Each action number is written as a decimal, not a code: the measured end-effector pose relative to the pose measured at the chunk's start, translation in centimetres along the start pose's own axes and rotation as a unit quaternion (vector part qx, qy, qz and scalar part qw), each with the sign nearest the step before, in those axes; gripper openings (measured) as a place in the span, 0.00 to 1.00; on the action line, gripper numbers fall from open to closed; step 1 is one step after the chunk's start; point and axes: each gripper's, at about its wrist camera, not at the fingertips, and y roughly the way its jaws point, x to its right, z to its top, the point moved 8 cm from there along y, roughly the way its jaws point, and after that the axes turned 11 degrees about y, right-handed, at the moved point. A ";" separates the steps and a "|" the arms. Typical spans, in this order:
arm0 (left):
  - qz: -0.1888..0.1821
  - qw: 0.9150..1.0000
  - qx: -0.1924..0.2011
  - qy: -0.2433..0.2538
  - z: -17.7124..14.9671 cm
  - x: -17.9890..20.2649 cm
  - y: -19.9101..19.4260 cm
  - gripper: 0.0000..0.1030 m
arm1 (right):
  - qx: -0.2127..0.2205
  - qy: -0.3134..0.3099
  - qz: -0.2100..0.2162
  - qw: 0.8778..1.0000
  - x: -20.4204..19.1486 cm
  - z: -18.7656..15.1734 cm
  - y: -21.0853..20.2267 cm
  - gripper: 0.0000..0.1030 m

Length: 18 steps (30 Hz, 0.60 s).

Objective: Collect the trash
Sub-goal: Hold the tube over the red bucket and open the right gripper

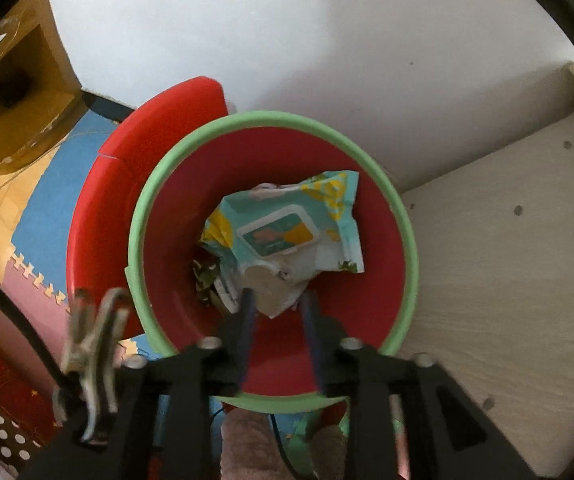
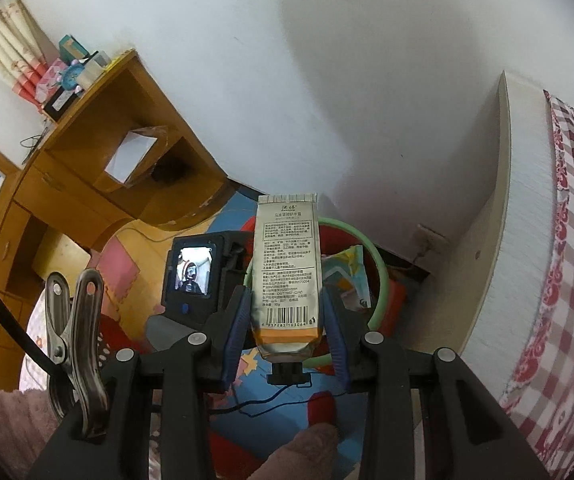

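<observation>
Silver tube (image 2: 287,276), gripped upright at frame centre by the right gripper (image 2: 287,320).
Teal wipes pack (image 1: 287,228) lies inside the red bin (image 1: 379,300), centre frame; left gripper (image 1: 277,300) above it, jaws parted, empty.

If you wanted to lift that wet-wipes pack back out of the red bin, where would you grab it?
Probably the wipes pack by its crinkled upper corner, coming straight down through the bin mouth. That flat flap juts up near the rim; the hard lid offers the jaws no thin edge.
</observation>
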 end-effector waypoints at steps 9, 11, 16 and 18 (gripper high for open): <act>0.002 1.000 0.002 -0.003 0.5 -0.5 -1.1 0.41 | -0.012 0.024 -0.003 1.000 0.5 0.0 1.7 0.36; 0.006 1.000 0.004 -0.002 0.4 -0.6 -1.7 0.41 | -0.014 0.028 -0.004 0.999 0.6 -0.1 2.2 0.36; 0.020 0.999 0.020 -0.016 -0.2 -1.4 -4.1 0.41 | -0.020 0.042 -0.008 0.999 0.6 -0.2 3.6 0.36; 0.023 0.999 0.028 -0.025 -0.5 -2.0 -5.2 0.41 | -0.022 0.041 -0.011 0.999 0.3 -0.4 4.2 0.36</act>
